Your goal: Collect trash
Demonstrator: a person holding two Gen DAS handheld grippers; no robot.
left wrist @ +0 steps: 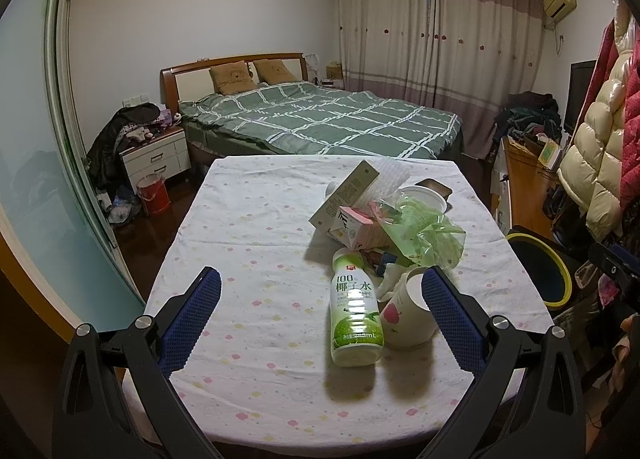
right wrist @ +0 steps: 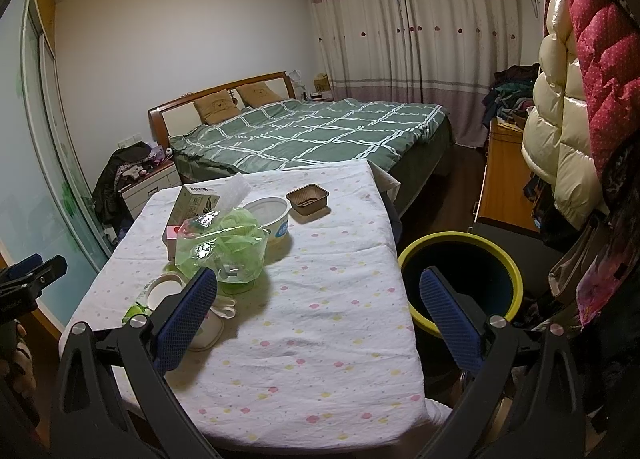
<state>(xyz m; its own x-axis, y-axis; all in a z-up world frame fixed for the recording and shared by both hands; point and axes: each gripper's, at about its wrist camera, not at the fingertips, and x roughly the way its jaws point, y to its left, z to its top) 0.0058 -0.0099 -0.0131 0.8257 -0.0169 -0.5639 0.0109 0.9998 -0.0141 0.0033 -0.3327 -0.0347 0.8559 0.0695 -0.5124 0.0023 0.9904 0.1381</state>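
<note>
The desk (left wrist: pixel 248 219) stood at the foot of a bed (left wrist: pixel 328 119), under a white cloth dotted with small coloured shapes, and the trash lay heaped on the half nearer the bin (right wrist: pixel 460 283). That bin, dark inside with a yellow rim, sat on the floor just beside the desk's edge.

Nearest the left tongs (left wrist: pixel 320 315) a coconut water bottle (left wrist: pixel 354 315) lay on its side, touching a tipped paper cup (left wrist: pixel 404 319) printed with a pink apple. Beyond the bottle, toward the bed, a crumpled green plastic bag (left wrist: pixel 424 231) rested against a pink and white carton (left wrist: pixel 360 227), with a long beige box (left wrist: pixel 344 195) leaning over it. A white round tub (right wrist: pixel 272 219) stood behind the bag, and a small brown tray (right wrist: pixel 307 199) lay alone beyond the tub, clear of the heap.

The left tongs were spread wide with nothing between the blue pads; the bottle and cup lay ahead of them, the cup just in front of one pad. The right tongs (right wrist: pixel 320 311) were likewise wide apart and empty, held above the desk's edge with one pad toward the heap and the other over the bin's rim
</note>
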